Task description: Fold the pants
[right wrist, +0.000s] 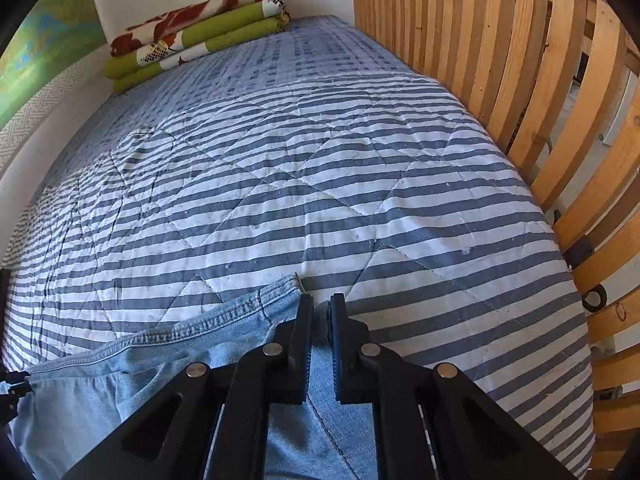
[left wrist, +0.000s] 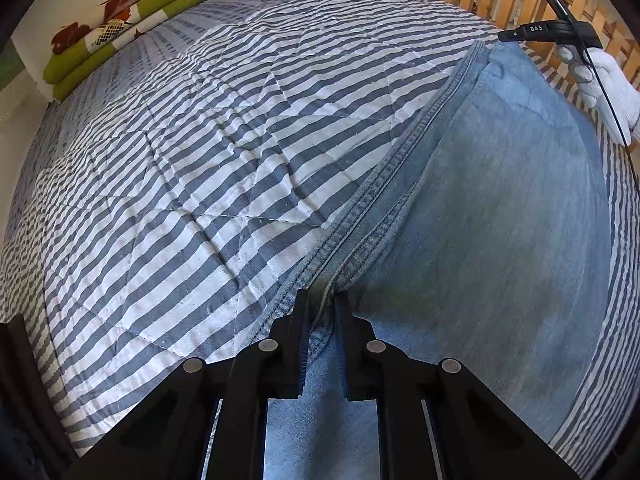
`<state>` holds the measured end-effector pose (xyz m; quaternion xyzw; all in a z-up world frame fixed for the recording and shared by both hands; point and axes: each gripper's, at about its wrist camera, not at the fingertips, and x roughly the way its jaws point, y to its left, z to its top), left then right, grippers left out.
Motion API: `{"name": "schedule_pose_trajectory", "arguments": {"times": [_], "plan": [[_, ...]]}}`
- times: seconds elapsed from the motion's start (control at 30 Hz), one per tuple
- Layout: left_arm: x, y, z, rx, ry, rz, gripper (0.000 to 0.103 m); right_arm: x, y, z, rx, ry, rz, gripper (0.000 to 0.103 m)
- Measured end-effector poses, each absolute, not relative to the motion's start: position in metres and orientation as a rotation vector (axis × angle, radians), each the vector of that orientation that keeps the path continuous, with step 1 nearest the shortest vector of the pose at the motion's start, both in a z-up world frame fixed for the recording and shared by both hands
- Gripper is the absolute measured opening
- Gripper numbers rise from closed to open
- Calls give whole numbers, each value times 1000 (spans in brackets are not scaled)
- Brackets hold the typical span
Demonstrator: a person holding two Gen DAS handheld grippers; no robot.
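- Lying flat on a blue-and-white striped quilt (right wrist: 320,184), light blue jeans (left wrist: 500,208) span the bed's near edge
- left gripper (left wrist: 323,300) pinches their stitched seam; right gripper (right wrist: 320,304) clamps a hem corner
- folded green floral blanket (right wrist: 192,36) rests against the far wall

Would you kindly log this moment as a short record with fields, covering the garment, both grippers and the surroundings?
garment: blue jeans, spread flat on the striped quilt
left gripper: shut on a stitched seam of the jeans
right gripper: shut on the jeans' hem corner
hand: white-gloved hand holding the right gripper
far end: folded green floral blanket
right side: wooden slats
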<state>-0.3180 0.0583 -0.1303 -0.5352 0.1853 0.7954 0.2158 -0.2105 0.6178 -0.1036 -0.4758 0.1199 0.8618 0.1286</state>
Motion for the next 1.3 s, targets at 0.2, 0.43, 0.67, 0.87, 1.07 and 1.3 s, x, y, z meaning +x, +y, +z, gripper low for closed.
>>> {"name": "schedule_pose_trajectory", "arguments": {"times": [0.2, 0.43, 0.67, 0.87, 1.07, 1.3], "plan": [[-309, 53, -114, -1451, 487, 2232, 7, -198, 617, -81, -1294, 338, 2532, 7], [-313, 30, -94, -1456, 396, 2273, 6, -205, 614, -60, -1205, 356, 2571, 6], [-331, 26, -133, -1601, 411, 2284, 14, -248, 604, -110, -1303, 255, 2474, 1], [-331, 16, -116, -1550, 361, 2367, 48, -207, 624, -99, -1336, 318, 2478, 21], [-292, 6, -88, -1493, 290, 2395, 48, -87, 647, -91, -1407, 491, 2369, 24], [-214, 30, -78, -1484, 313, 2316, 48, -13, 639, -125, -1477, 748, 2241, 24]]}}
